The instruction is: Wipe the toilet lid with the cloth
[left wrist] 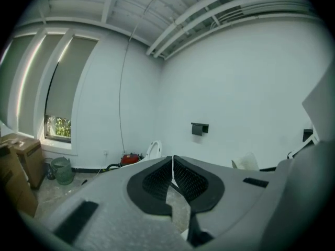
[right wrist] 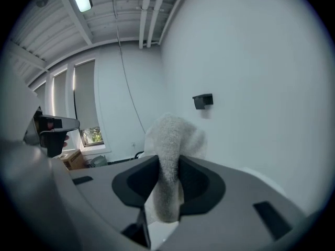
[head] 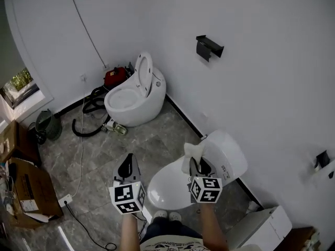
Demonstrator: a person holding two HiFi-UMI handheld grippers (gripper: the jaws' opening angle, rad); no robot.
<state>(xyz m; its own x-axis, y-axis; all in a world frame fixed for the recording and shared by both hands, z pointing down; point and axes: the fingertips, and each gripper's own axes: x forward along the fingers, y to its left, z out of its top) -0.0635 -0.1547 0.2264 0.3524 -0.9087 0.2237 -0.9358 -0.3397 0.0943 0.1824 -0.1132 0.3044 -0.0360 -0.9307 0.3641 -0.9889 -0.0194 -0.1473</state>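
Between the jaws of the right gripper [head: 198, 167] sits the cloth [head: 193, 151], a pale fluffy piece. The jaws are pressed on its middle, and its free end stands up above them. In the head view the cloth is above the back part of the near toilet, close to the wall, and it does not seem to touch the toilet lid [head: 166, 186], which lies closed, smooth and white, just in front of the person. I judge that the wiping is not under way: the cloth is taken, but it must first come down onto the lid. The left gripper [head: 125, 167] is beside the toilet, over the grey floor [head: 157, 135], with its jaws together and nothing between them.
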